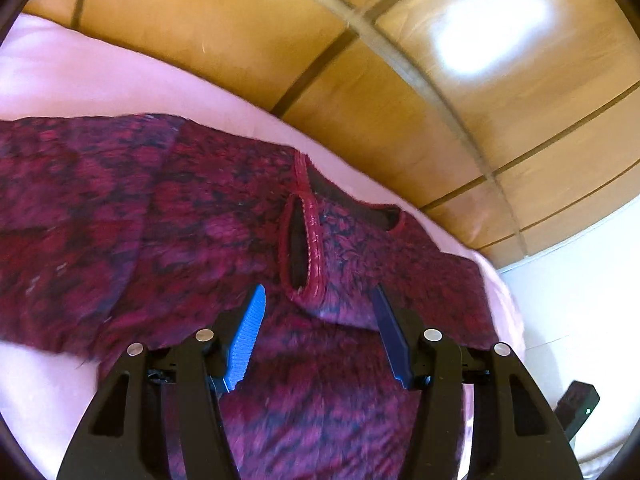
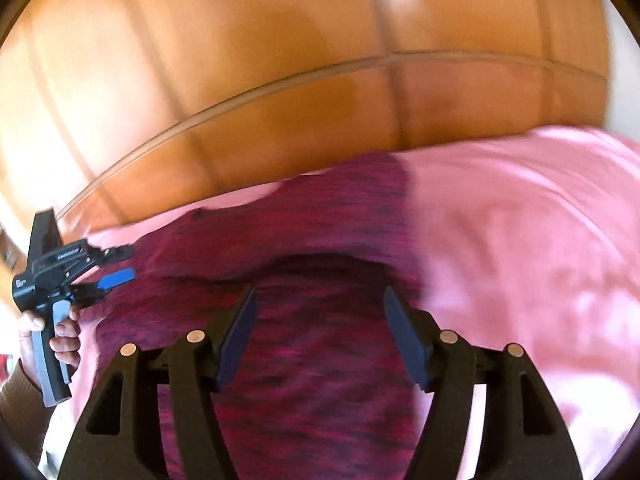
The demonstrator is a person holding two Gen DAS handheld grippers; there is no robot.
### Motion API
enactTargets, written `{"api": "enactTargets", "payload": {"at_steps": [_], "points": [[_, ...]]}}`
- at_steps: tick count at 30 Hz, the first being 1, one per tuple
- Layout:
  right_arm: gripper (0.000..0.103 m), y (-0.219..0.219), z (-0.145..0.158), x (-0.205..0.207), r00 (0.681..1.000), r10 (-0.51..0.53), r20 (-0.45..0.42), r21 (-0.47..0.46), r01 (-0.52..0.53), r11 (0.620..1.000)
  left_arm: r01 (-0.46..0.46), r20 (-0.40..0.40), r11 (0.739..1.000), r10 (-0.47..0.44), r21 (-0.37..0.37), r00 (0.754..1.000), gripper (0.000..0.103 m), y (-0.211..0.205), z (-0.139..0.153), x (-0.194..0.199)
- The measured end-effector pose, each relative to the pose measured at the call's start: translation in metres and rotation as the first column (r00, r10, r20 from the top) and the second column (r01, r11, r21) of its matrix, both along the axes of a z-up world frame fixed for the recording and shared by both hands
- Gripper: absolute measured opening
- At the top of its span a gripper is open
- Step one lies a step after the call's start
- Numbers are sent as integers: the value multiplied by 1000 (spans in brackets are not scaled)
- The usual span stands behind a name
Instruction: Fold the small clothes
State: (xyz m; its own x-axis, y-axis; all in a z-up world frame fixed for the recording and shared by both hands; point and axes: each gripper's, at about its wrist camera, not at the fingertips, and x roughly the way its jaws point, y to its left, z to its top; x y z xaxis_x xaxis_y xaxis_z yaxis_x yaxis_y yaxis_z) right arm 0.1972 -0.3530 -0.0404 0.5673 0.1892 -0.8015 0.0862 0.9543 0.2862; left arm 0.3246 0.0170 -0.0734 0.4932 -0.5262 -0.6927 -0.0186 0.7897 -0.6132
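Maroon-and-black knitted garment lies spread on your pink bedsheet, before the tan wooden panelled wall. Your left gripper and right gripper hover above it, jaws released, grasping nothing.

The left gripper hovers over a dark red knitted garment, its two fingers spread wide with nothing between them. One finger pad is bright blue; the other appears dark. The garment lies on a pink sheet. A red-edged neck slit sits just beyond the fingertips. A sleeve is folded across the body. Wooden panelling rises behind the sheet.
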Motion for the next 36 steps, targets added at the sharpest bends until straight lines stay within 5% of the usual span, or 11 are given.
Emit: {"api": "enactTargets", "payload": {"at_steps": [3, 5, 7, 11, 15, 17, 19, 23, 26, 27, 36], "points": [[64, -29, -13, -1, 995, -85, -43, 11, 86, 996, 5, -45, 999, -3, 43, 999, 49, -15, -11, 21], [62, -40, -20, 1, 991, -116, -59, 27, 118, 993, 14, -67, 998, -9, 67, 998, 37, -23, -17, 34], [56, -42, -25, 8, 990, -124, -62, 30, 126, 992, 19, -60, 994, -12, 106, 998, 11, -28, -18, 39], [31, -32, -35, 27, 991, -114, -67, -4, 114, 994, -33, 49, 990, 27, 140, 998, 7, -16, 5, 25], [29, -21, -47, 36, 994, -94, -58, 4, 94, 996, -108, 150, 985, 88, 132, 985, 7, 15, 31, -7], [29, -11, -57, 36, 996, -56, -70, -14, 55, 998, -120, 139, 973, 94, 199, 986, 7, 25, 22, -23], [29, 2, -67, 35, 996, -15, -93, -54, 10, 998, -108, 90, 959, 87, 261, 992, 6, 30, 2, -32], [30, 4, -67, 37, 993, 11, -119, -76, -20, 997, -108, 39, 960, 101, 257, 994, 5, 38, -28, -40], [63, 6, -55, 33, 985, 92, -143, -94, -106, 990, -112, 52, 962, 102, 250, 993, 5, 38, -20, -43], [67, 7, -47, 28, 982, 119, -145, -96, -134, 986, -111, 65, 962, 98, 249, 993, 5, 39, -16, -45], [63, 36, -11, 39, 985, 171, -34, -66, -173, 983, -137, 154, 946, 95, 294, 984, 5, 47, 12, -36]]}}
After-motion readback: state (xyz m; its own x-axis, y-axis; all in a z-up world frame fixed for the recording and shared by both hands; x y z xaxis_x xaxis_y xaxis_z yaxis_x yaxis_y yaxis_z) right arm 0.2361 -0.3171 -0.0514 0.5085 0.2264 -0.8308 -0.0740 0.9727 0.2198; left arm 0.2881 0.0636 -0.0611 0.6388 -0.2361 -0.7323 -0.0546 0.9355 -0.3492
